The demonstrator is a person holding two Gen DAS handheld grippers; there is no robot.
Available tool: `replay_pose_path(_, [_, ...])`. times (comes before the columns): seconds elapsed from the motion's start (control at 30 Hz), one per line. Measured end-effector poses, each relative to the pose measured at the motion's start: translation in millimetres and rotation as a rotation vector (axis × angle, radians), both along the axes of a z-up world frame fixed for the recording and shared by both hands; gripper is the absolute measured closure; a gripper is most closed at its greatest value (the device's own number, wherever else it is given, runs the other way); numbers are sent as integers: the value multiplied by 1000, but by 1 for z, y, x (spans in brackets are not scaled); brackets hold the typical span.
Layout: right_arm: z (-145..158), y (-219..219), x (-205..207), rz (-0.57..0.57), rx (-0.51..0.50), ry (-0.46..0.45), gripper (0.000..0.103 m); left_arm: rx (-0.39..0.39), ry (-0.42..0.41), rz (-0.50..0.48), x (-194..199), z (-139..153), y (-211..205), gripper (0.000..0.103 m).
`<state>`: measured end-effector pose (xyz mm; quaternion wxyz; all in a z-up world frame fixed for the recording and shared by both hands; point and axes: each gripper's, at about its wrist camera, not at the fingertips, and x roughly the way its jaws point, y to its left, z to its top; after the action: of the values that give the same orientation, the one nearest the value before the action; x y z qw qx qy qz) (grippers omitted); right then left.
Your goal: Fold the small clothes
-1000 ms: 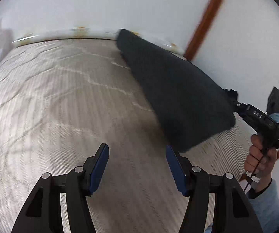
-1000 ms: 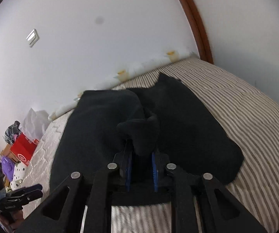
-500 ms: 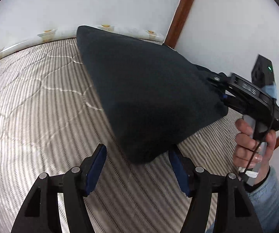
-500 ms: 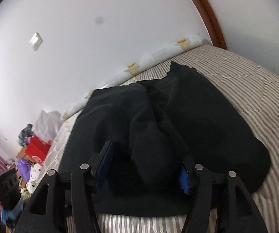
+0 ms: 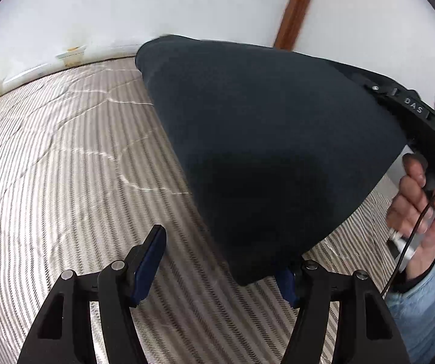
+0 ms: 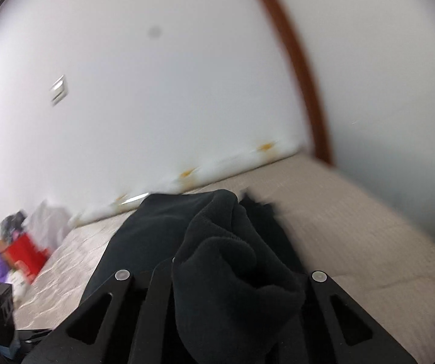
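A black garment (image 5: 262, 139) hangs stretched above the striped bed (image 5: 59, 163), from the bed's far edge to my right gripper (image 5: 378, 91) at the right of the left wrist view. My left gripper (image 5: 220, 261) is open; the garment's lowest corner droops between its fingers, over the right blue pad. In the right wrist view, bunched black fabric (image 6: 232, 261) fills the space between my right gripper's fingers (image 6: 123, 276) and hides the pads. The view is blurred.
White walls and a brown door frame (image 5: 293, 9) stand behind the bed. A rolled white cloth (image 5: 35, 72) lies along the far edge. A red box and bags (image 6: 23, 248) sit beyond the bed's left side.
The right gripper opened, then lifted and tilted up with the fabric bunched in it. The garment swung toward my left gripper, and its corner now hangs between the left fingers.
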<state>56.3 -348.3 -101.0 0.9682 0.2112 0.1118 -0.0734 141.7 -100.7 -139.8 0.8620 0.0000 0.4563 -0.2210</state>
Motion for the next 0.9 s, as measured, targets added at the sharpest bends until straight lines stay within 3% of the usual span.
replay_pose_path(0.2, [-44,-33,4,19,78,206,85,87,-86,-31,-1,7,-35,42])
replay_pose_path(0.27, [-48,-34,-5,-3,81,205,78,92,-95,-19,1,8,-42,44])
replay_pose_path(0.33, [-49,-35,-17,-44,66,208,60,82,-85,-4,0,7,-43,47])
replay_pose_path(0.4, [-51,-35,-23,-64,60,238,50,55,-68,-12,2,6,-46,61])
replay_pose_path(0.47, [-53,-36,-22,-64,60,286,45,71,-71,-3,6,8,-49,67])
replay_pose_path(0.57, [-58,-37,-10,-44,94,346,46,97,-96,19,6,9,-50,77])
replay_pose_path(0.6, [-58,-37,-5,-36,100,350,58,89,-95,25,7,10,-49,79])
replay_pose_path(0.63, [-58,-34,0,-2,98,338,85,88,-97,23,7,10,-48,80])
replay_pose_path(0.77, [-49,-8,19,-6,-24,339,88,86,-115,62,7,18,-36,83])
replay_pose_path(0.9, [-42,9,37,35,5,332,88,82,-125,112,11,26,-9,84])
